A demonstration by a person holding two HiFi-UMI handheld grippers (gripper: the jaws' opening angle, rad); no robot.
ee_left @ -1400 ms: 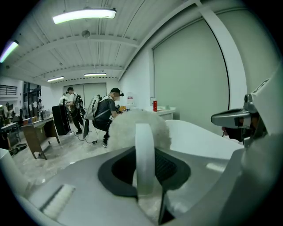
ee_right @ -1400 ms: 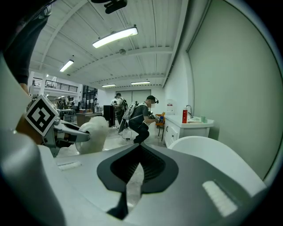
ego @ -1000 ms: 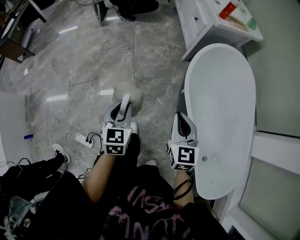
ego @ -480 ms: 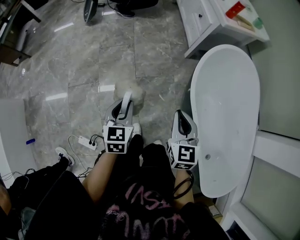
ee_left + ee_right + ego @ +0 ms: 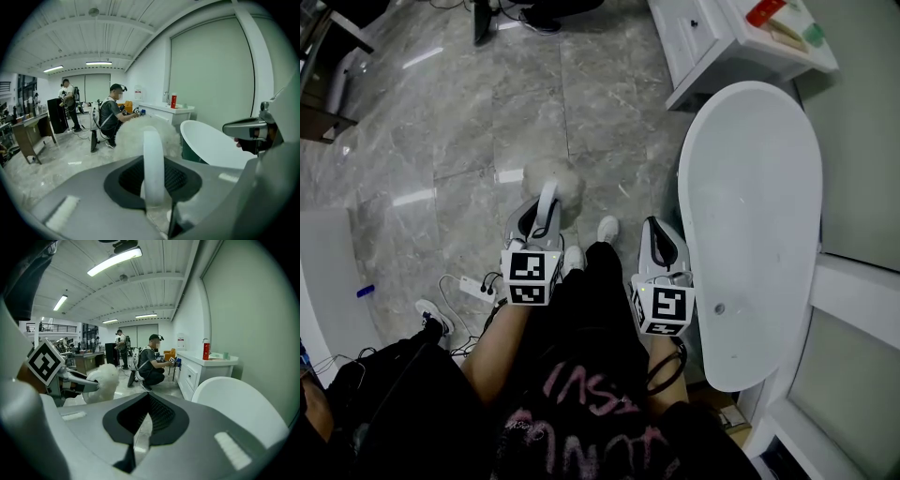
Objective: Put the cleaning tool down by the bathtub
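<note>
Still, we've only stepped on: left claw [image 5: 542, 217] stays clamped on the duster [image 5: 561, 178], right claw [image 5: 661, 246] closed and empty, tub [image 5: 750, 206] at 3 o'clock, nothing put down.

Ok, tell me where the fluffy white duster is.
Head view, left: the duster is clamped in the left gripper, left of the white oval bathtub.

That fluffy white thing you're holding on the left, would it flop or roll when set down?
Its fluffy head looks soft and light, so it probably squashes rather than rolls. The white handle holds its curve in the left gripper, so it is likely stiff, perhaps a bit slippery.
</note>
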